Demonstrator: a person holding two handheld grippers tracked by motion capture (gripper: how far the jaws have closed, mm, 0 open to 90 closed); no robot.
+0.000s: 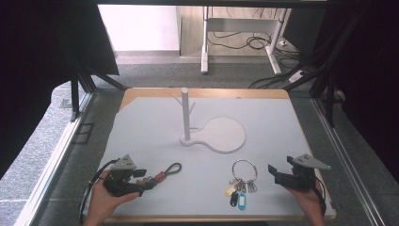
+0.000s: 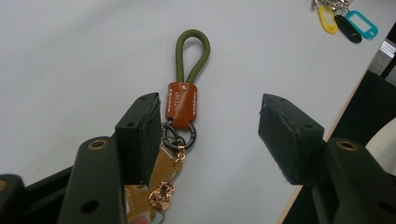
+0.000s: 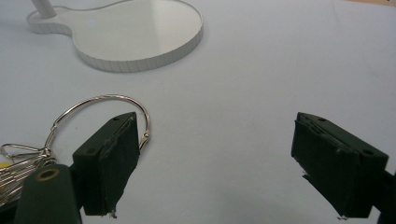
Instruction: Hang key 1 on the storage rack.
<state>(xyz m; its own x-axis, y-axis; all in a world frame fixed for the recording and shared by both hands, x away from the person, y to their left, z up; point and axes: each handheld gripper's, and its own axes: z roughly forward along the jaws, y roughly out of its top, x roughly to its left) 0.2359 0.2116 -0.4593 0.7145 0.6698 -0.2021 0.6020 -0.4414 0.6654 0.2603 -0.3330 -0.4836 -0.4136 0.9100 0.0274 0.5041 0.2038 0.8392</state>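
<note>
From the high view I saw the table (image 1: pixel 155 127) with a pale mat, its wooden edge showing at the far side and near the right corner. Most of the mat was free: a wide bare strip lay between the two hands, and more open room was on both sides of the white stand (image 1: pixel 214 134). This stand had an upright post with small pegs and a flat round base, and nothing lay on the base or hung on the pegs.

The left gripper (image 1: pixel 141 181) rested near the front left edge. Its jaws stood wide apart and pressed on nothing. The green cord keychain (image 2: pixel 184 86) lay on the mat just before it; in the left gripper view its dark clasp and brown leather tags were right beside the inner face of one jaw, though I could not tell if they touched.

The right gripper (image 1: pixel 274 172) was near the front right edge, jaws also apart and holding nothing. The key ring (image 3: pixel 105 119) with coloured tags (image 1: pixel 236 197) lay just beside it, its steel loop passing behind one jaw.
</note>
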